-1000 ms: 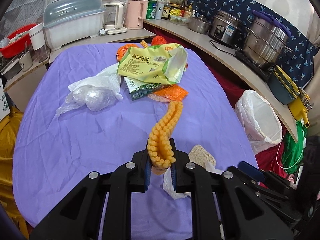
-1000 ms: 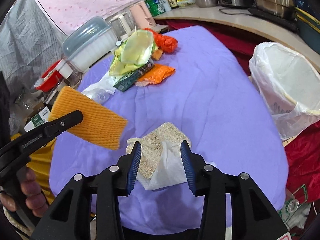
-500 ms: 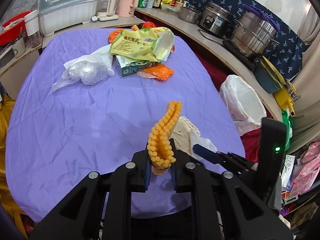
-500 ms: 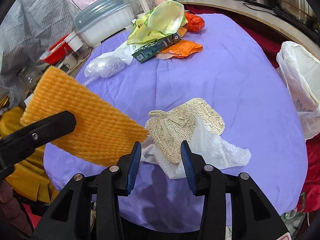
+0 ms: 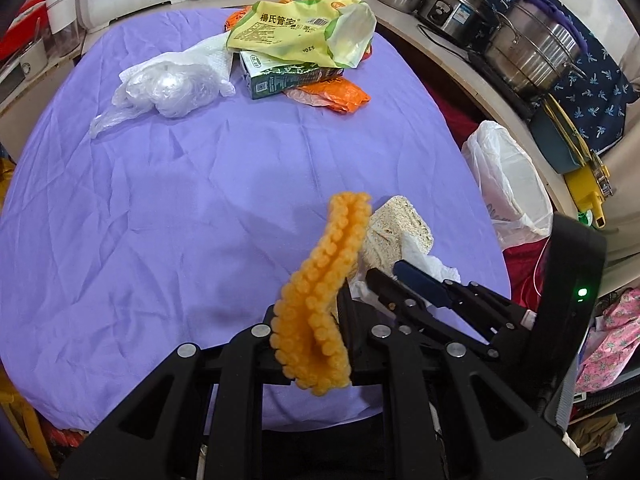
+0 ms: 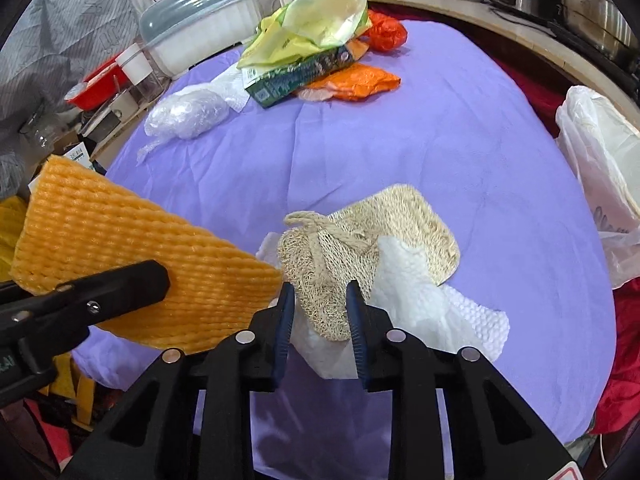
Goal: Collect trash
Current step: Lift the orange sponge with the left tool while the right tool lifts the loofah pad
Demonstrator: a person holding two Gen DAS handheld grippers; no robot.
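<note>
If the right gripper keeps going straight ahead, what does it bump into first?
Probably the loofah pad: the right gripper is open, with the pad's near end already between its fingers, lying on a paper towel.

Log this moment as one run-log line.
left gripper: shut on orange foam net | right gripper: open, straddling loofah pad on paper towel | bin bag: right

On the worktop (image 6: 460,152), a loofah pad (image 6: 372,240) lies on a paper towel (image 6: 440,312) at the near edge; wrappers (image 6: 312,40) pile at the far side.
</note>
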